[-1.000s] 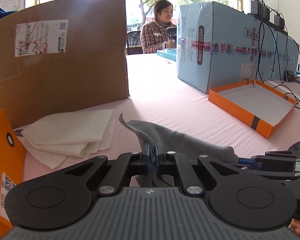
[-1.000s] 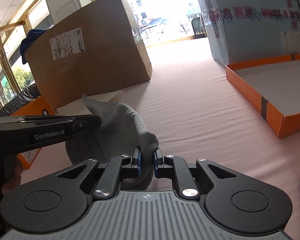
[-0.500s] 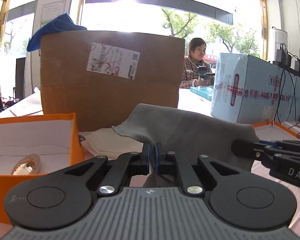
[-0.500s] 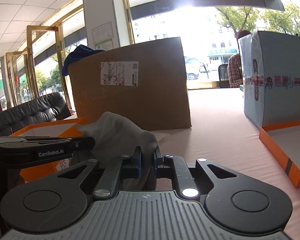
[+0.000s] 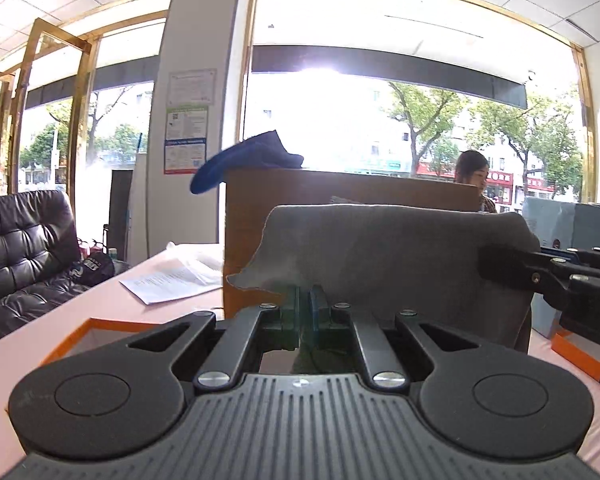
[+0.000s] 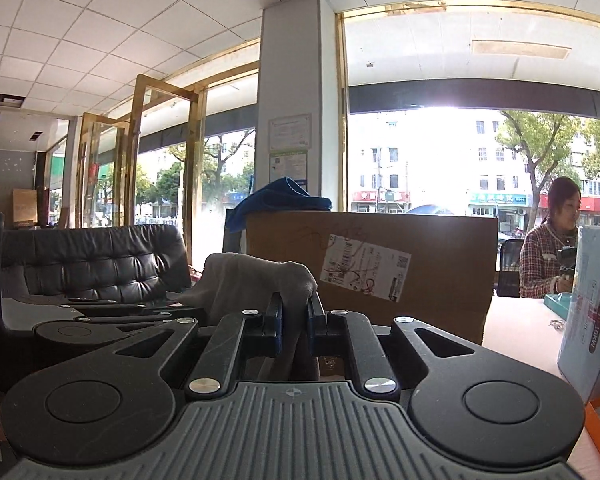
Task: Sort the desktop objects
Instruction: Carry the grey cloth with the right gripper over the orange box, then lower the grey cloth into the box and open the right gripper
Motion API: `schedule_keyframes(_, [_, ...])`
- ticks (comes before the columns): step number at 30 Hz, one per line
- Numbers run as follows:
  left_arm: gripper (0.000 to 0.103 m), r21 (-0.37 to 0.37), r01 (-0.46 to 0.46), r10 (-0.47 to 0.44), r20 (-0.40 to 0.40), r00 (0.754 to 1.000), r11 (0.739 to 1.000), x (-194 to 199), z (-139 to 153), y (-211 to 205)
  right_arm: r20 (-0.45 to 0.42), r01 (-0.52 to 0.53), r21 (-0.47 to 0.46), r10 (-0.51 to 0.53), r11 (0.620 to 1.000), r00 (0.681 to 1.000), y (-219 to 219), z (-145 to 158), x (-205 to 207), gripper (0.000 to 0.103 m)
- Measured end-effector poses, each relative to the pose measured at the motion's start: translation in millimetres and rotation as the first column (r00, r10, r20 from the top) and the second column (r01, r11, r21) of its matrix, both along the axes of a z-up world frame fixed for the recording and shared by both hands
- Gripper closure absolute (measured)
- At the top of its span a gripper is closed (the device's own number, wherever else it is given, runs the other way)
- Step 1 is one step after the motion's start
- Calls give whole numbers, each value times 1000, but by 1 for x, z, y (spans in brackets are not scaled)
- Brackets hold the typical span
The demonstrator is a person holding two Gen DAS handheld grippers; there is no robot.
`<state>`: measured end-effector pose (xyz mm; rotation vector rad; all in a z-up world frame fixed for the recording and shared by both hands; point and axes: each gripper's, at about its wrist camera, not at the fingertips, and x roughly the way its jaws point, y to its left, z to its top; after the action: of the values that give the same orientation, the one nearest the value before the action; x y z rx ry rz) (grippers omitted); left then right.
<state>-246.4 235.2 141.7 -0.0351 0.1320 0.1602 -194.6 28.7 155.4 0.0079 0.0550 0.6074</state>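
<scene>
The pink table [image 5: 100, 300] ran back toward tall windows, with a black leather sofa [image 5: 24, 240] beside it on the left. A large brown cardboard box [image 6: 440, 276] stood on the table, a white shipping label on its face and a blue cloth [image 5: 246, 158] draped over its top corner. A pale blue carton [image 6: 592, 320] stood at the right, and behind it sat a person in a plaid shirt [image 6: 542, 264]. An orange tray [image 5: 66, 336] lay below the left tool [image 5: 304, 300], and loose papers [image 5: 172, 276] rested on the table beyond it. The grey cloth [image 5: 400, 256] hung in the air above the table, stretched between the two tools in front of the cardboard box. The left tool was pressed together, pinching the cloth's lower left edge. The right tool [image 6: 294, 312] pinched a bunched fold of the same cloth between its nearly closed pads.
</scene>
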Motion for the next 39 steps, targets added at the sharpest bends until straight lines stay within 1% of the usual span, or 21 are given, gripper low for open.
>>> schedule_keyframes(3, [98,23,-55,55,-15,998,998,2,10,21,11,-11,8,11,1000,1000,27,12,7,92])
schedule_keyframes(7, [98,75,-121,127,-77,989,990,15,21,51,-18,-45,31,45,999,999,63,36,24,92])
schedule_keyframes(9, [98,70,-125,134,-147,980,990,26,24,65,-46,-57,27,58,998,997,83,49,36,93])
schedule_keyframes(10, [98,54,-126,134,-190,973,991,33,24,74,-64,-63,23,64,998,996,91,53,42,93])
schedule_keyframes(12, [98,10,-134,132,-281,951,991,45,22,90,-129,-86,7,86,996,988,108,61,56,93])
schedule_keyframes(14, [98,-22,-150,132,-351,927,989,54,16,104,-190,-100,-9,96,995,977,125,64,67,93])
schedule_keyframes(16, [98,-23,-166,143,-399,906,986,61,8,113,-255,-104,-8,99,995,962,136,58,70,93])
schedule_keyframes(19, [98,-2,-184,164,-442,882,983,66,-3,117,-378,-118,12,114,993,919,151,45,88,93])
schedule_keyframes(20, [98,-1,-185,164,-456,875,983,68,-5,118,-423,-125,37,129,991,897,153,39,92,93])
schedule_keyframes(22, [98,4,-181,160,-486,859,983,71,-10,120,-512,-136,97,167,986,843,155,27,96,93])
schedule_keyframes(23, [98,15,-181,164,-502,849,983,74,-12,120,-540,-132,107,169,985,824,157,21,101,93])
schedule_keyframes(25, [98,41,-179,172,-543,822,983,85,-20,121,-574,-115,91,147,989,806,162,11,110,93])
schedule_keyframes(27, [98,34,-175,161,-592,789,984,94,-31,123,-600,-99,62,116,993,791,168,0,118,93])
schedule_keyframes(30, [98,-49,-179,102,-663,742,983,107,-52,130,-642,-71,24,70,997,764,170,-19,125,93])
schedule_keyframes(31, [98,-67,-181,88,-678,730,981,111,-57,132,-656,-63,9,53,998,753,171,-25,127,93])
schedule_keyframes(33, [98,-60,-177,87,-690,718,982,115,-65,130,-680,-52,-16,27,999,733,166,-40,126,93])
schedule_keyframes(35, [98,-48,-162,82,-699,710,986,118,-70,127,-690,-57,-41,13,998,724,168,-45,126,93])
schedule_keyframes(38, [98,-83,-142,37,-727,685,986,122,-77,125,-704,-73,-82,-6,994,710,171,-49,127,93])
schedule_keyframes(39, [98,-92,-140,28,-735,678,986,123,-79,125,-703,-84,-98,-10,992,711,173,-50,126,93])
